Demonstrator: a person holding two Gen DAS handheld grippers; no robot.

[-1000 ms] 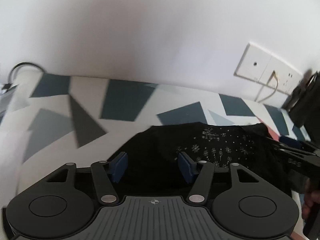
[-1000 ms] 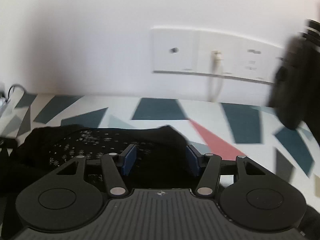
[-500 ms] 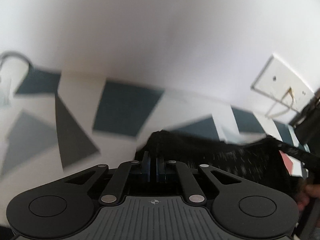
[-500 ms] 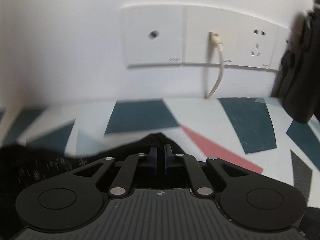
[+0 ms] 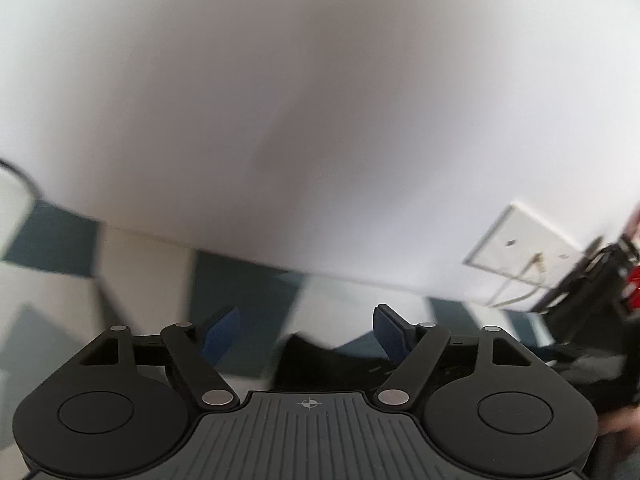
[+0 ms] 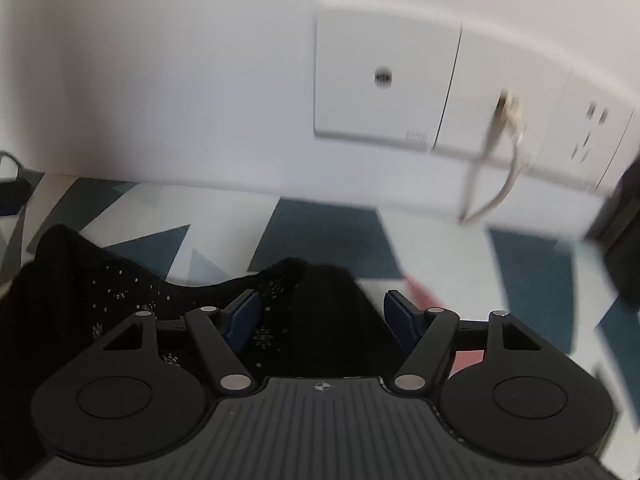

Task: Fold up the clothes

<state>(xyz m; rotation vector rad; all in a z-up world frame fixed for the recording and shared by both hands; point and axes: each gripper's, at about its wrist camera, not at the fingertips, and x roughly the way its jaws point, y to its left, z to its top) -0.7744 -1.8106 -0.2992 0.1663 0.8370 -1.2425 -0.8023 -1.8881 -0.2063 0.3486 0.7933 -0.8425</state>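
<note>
Between the 2 blue pads of the right gripper [image 6: 322, 316] rises a peak of the black garment [image 6: 120, 300], a dark cloth speckled with small pale dots; the jaws are opening, the pads stand apart from the fabric on both sides, and nothing is pinched. The cloth spreads from that peak to the left of the right wrist view, where a second corner stands up near the frame's edge, and all of it rests on the patterned surface [image 6: 328, 232] of white, teal, grey and red shapes. At the left gripper [image 5: 306, 330] the jaws are likewise opening, with the pads wide and free of the cloth; a black corner of the garment shows low between them, close to the gripper body and below the pad tips, with its edge running off to the right behind the right-hand finger. Beyond both tools stands a white wall [image 5: 320, 120] carrying a socket panel [image 6: 384, 80] with a pale cable [image 6: 508, 176] plugged in beside it. Both views are blurred, so finer detail of the folds cannot be made out.
</note>
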